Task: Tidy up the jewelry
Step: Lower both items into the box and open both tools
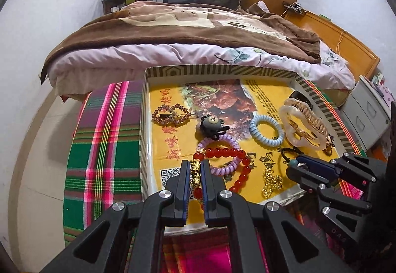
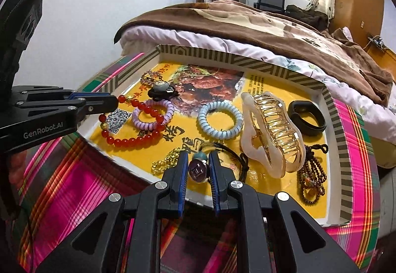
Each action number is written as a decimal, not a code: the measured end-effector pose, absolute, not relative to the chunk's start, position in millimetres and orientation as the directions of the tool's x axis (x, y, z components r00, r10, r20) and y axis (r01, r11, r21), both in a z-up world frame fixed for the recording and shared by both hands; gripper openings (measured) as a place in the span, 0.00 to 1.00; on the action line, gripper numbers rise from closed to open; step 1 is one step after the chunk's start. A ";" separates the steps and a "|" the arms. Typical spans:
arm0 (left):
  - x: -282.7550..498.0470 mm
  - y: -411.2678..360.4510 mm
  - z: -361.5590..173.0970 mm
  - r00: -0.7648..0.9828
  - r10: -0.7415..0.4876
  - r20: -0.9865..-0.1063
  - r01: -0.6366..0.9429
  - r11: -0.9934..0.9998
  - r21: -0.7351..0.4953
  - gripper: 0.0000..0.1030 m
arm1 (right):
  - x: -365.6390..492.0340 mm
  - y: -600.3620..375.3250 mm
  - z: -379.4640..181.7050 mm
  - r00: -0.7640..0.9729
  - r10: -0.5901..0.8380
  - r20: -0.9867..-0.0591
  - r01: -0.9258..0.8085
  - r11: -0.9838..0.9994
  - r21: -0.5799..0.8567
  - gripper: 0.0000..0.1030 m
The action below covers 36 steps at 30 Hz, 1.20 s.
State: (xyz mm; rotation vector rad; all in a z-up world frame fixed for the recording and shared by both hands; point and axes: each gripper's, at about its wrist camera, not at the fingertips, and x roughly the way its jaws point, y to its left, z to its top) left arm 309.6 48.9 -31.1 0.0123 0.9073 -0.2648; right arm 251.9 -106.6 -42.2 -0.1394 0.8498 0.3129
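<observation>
Both hands are busy over the shallow striped tray [image 1: 222,69] that sits on the plaid-covered table [image 1: 106,149] at the foot of the bed.

The left gripper [image 1: 195,169] is closed down on the gold charm of the red bead bracelet [image 1: 231,153], its jaws pinching that charm from either side. The rest of the strand trails off across the yellow paper and crosses the purple coil hair tie [image 1: 222,149], touching it. The right gripper [image 2: 199,169] has its jaws narrowed around a round purple pendant [image 2: 198,171] on a black cord [image 2: 232,151], with a teal bead just beyond it; the pads look to be touching the pendant's edges, though how firmly I can't say.

To do this well, I'd lift the red bracelet slowly and straight up, since its loop overlaps the purple tie and could drag it along. The same goes for the pendant: its cord runs under the edge of the big pearly claw clip [image 2: 269,134], so a gentle pull toward the near side should free it without shifting the clip.

The blue coil tie [image 2: 219,122], the black band [image 2: 307,117] and the brown bead strand [image 2: 313,179] lie apart from both grippers.
</observation>
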 end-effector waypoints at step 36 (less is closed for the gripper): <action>247.7 38.7 4.4 0.669 -0.178 -0.722 0.175 0.981 -0.080 0.60 | 216.6 -125.0 -14.2 0.670 0.258 -0.696 -0.273 0.958 0.092 0.40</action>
